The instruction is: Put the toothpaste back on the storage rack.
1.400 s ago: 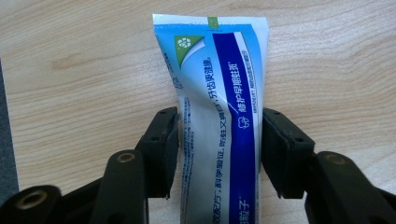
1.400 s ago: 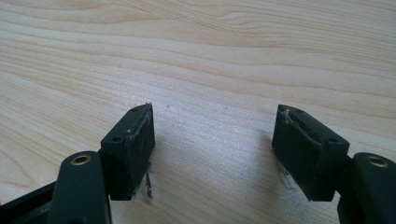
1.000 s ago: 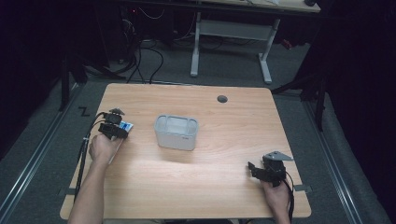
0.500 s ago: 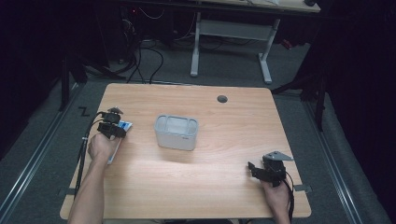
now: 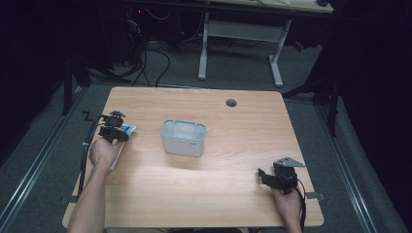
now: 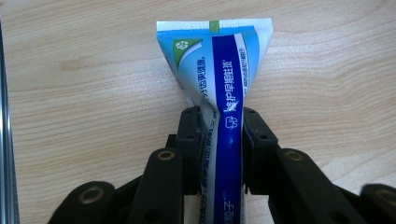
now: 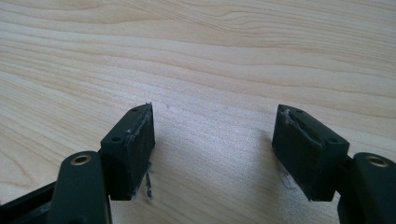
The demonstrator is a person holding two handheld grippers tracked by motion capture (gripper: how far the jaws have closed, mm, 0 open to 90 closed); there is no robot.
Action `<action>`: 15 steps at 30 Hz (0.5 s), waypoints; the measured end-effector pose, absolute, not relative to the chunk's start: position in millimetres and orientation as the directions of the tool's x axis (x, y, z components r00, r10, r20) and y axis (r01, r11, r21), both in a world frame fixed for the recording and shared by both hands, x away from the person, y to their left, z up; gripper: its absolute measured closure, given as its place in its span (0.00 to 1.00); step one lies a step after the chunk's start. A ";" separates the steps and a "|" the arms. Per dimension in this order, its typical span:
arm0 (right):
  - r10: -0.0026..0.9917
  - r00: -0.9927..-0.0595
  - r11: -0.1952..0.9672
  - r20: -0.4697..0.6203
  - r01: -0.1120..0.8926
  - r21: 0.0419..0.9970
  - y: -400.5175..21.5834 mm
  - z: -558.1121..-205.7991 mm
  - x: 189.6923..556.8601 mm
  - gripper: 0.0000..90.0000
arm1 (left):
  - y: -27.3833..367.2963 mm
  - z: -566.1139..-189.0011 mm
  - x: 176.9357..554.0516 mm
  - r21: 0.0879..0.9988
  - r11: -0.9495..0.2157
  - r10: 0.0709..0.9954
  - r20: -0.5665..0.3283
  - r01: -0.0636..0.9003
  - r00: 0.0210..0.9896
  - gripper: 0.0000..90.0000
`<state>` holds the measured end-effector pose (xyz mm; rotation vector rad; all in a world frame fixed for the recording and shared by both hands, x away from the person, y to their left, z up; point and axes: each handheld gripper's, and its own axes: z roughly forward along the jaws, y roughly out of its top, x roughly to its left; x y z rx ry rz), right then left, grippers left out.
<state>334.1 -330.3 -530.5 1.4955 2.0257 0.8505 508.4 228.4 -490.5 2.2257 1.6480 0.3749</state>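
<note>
A blue and white toothpaste tube lies on the wooden table at its left side, crimped end pointing away from the hand. My left gripper is shut on the tube's middle, and the black jaws squeeze it from both sides. In the high view this gripper and the tube sit left of a pale translucent bin. My right gripper is open just above bare wood with nothing between its jaws. In the high view it rests near the table's front right corner.
The bin stands near the table's middle, upright, its inside looking empty. A round cable hole lies at the back. Behind the table are a desk frame and cables on a dark floor.
</note>
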 end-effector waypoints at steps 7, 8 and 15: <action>0.957 -0.289 0.210 -0.015 0.660 0.722 -330.3 -530.5 334.2 0.33 | 226.4 -478.0 501.0 0.466 -0.277 0.949 -0.008 0.840 0.316 0.81; 0.957 -0.289 0.210 -0.015 0.660 0.721 -330.3 -530.5 334.1 0.33 | 225.9 -475.7 499.5 0.473 -0.279 0.946 -0.011 0.836 0.323 0.81; 0.957 -0.289 0.210 -0.015 0.660 0.721 -330.3 -530.5 334.1 0.33 | 220.4 -462.0 486.7 0.516 -0.313 0.933 0.011 0.797 0.359 0.82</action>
